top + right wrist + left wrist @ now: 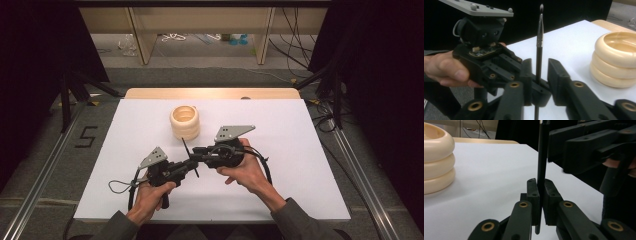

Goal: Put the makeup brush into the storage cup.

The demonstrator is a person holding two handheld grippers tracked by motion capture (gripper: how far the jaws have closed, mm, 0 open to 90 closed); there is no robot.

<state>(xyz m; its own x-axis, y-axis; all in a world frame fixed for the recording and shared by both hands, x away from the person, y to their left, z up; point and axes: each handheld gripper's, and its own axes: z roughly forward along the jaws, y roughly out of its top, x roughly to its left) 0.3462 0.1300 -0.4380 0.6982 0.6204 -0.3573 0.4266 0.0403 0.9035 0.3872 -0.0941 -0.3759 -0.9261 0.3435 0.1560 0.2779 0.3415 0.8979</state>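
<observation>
A thin black brush (pixel 542 157) with a silver ferrule and dark tip (pixel 539 45) stands upright above the white table sheet (pixel 300 175). My left gripper (pixel 540 192) is shut on its lower handle, pads pressing from both sides. My right gripper (pixel 540 72) faces it from the opposite side, its jaws straddling the same handle with a gap at the right pad, so it is open. In the high view both grippers meet near the table's middle, left gripper (pixel 191 163) and right gripper (pixel 196 152), each in a hand, with the brush (pixel 186 146) between them.
A cream holder shaped like three stacked rings (pixel 184 121) stands just behind the grippers, open at the top. A wooden strip (pixel 210 93) edges the table's far side. Black stands and cables (pixel 325 100) flank the table; a cable loop (pixel 119 187) lies at front left.
</observation>
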